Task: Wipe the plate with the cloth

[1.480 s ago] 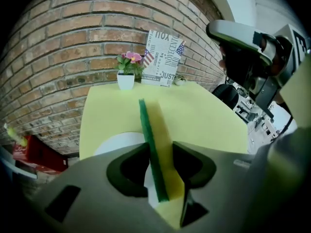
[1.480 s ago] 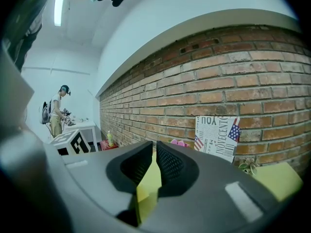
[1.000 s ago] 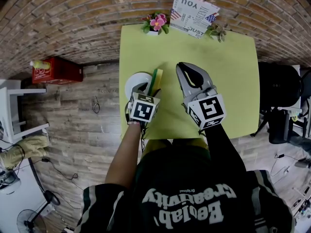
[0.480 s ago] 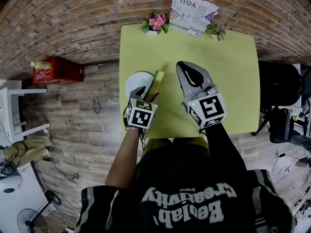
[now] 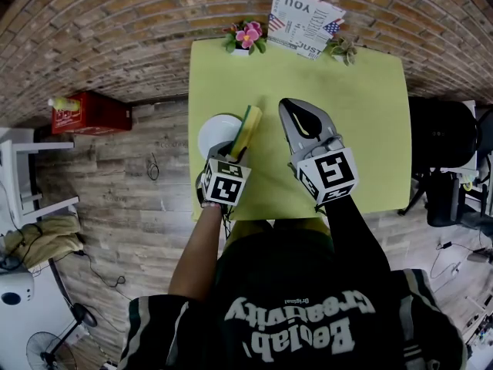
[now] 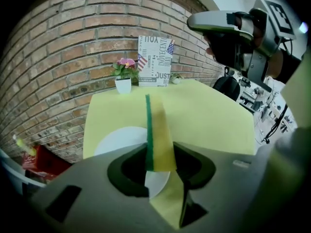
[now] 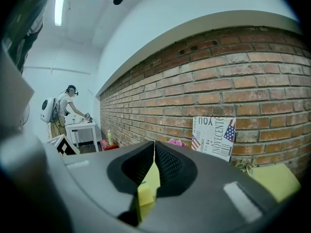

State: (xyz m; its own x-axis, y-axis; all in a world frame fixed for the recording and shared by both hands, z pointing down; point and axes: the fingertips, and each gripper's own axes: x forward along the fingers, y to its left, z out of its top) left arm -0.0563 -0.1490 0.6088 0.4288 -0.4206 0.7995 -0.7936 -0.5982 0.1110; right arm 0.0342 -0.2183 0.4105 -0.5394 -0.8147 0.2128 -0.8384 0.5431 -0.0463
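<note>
The cloth is a yellow sponge with a green scouring side (image 5: 247,127). My left gripper (image 5: 233,146) is shut on its near end; its jaws have just been closing onto it. In the left gripper view the sponge (image 6: 157,132) stands on edge between the jaws of the left gripper (image 6: 159,166), green side to the left. The white plate (image 5: 216,132) lies on the yellow-green table (image 5: 347,114) at its left edge, just left of the sponge; the same plate (image 6: 119,139) shows below it. My right gripper (image 5: 291,108) hovers over mid-table, shut and empty, its tips meeting (image 7: 154,147).
A pink flower pot (image 5: 248,35), a printed card (image 5: 306,20) and a small plant (image 5: 341,50) stand along the table's far edge by the brick wall. A red box (image 5: 88,112) sits on the floor at left, a black chair (image 5: 443,133) at right.
The left gripper has shut on the sponge, which lay beside the plate and now tilts up in the jaws. The right gripper has not moved.
</note>
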